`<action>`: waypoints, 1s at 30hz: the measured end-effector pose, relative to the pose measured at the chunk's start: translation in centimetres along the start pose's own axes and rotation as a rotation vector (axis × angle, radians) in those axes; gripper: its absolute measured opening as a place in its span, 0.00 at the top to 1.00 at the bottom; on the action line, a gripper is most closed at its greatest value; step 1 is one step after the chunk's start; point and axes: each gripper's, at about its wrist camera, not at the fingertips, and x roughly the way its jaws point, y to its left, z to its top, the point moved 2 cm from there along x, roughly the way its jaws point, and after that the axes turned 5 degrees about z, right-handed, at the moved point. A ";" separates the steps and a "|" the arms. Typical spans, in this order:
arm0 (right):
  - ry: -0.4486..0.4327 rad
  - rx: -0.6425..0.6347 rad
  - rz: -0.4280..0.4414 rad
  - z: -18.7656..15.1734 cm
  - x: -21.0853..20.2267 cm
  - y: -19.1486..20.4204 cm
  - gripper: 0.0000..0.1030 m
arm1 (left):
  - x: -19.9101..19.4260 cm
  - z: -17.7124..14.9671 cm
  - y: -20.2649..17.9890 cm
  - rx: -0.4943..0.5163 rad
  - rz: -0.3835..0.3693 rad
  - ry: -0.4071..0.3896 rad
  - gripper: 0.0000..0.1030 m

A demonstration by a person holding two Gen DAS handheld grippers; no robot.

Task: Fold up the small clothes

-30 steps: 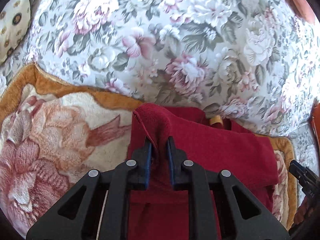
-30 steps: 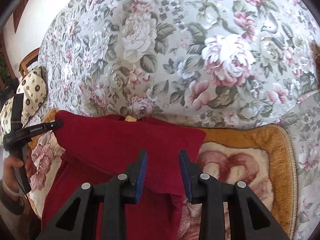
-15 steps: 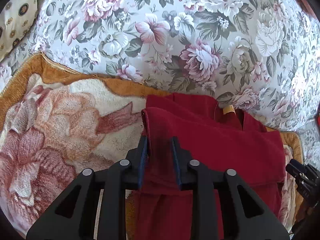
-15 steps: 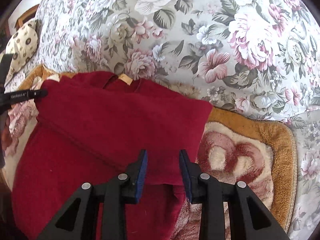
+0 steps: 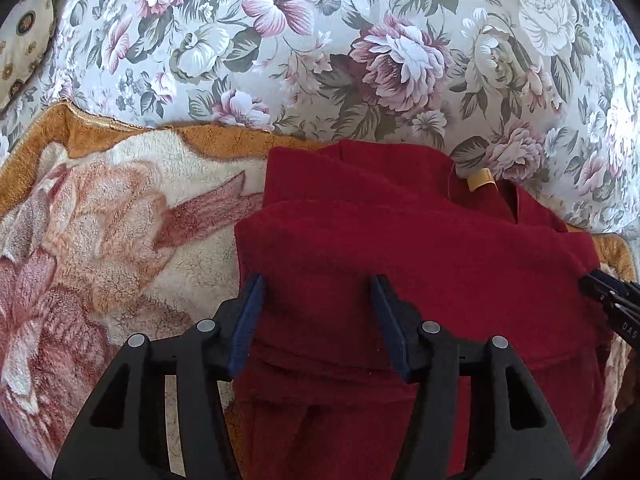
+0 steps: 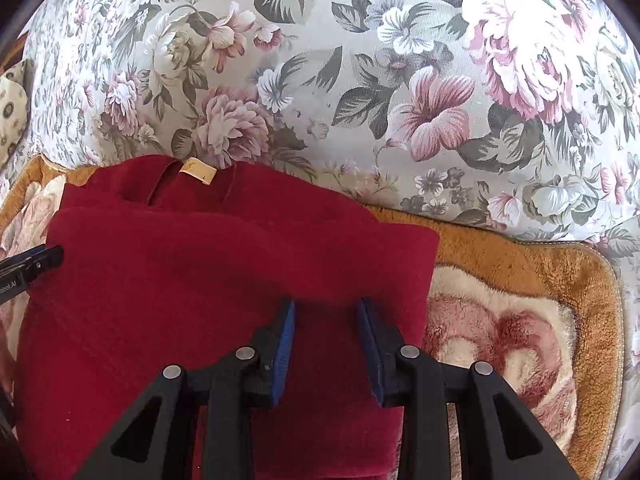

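A dark red garment (image 5: 400, 264) lies folded on a fleece blanket (image 5: 100, 240), its upper layer laid flat over the lower part. A tan neck label (image 5: 480, 179) shows at the far edge. My left gripper (image 5: 318, 284) hovers over the garment's left side. Its jaws are opening, with cloth beneath and between them but not pinched. In the right wrist view the garment (image 6: 200, 280) fills the lower left, with the label (image 6: 198, 171) at the collar. My right gripper (image 6: 327, 306) stands open over the right part of the fold, its pads apart from the cloth.
The blanket has an orange border (image 6: 520, 264) and lies on a flowered cover (image 5: 360, 40). A patterned cushion (image 5: 24, 40) sits at the far left. The right gripper's tip (image 5: 612, 300) shows at the right edge, and the left gripper's tip (image 6: 32, 264) at the left edge.
The left gripper held a raised corner of the red cloth, then sank and let it go as its jaws spread. The right gripper came down too. The folded layer now lies flat.
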 end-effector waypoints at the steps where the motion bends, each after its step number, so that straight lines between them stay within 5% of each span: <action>1: -0.006 0.001 0.004 -0.2 -0.7 0.0 0.70 | -0.2 0.0 0.0 0.003 0.001 0.003 0.47; 7: -0.035 0.020 0.040 -2.6 -4.8 -0.4 0.70 | -2.3 -1.0 0.4 0.005 -0.008 -0.022 0.47; 17: 0.006 0.025 0.002 -4.7 -4.5 -0.5 0.70 | -2.8 -1.8 -0.1 0.032 0.034 -0.012 0.47; 25: 0.056 0.155 0.187 -8.7 -9.5 -0.8 0.70 | -6.9 -4.5 0.1 0.036 -0.024 0.019 0.47; 30: 0.069 0.160 0.168 -12.5 -11.8 -0.2 0.70 | -10.4 -8.1 0.9 0.050 -0.043 0.025 0.47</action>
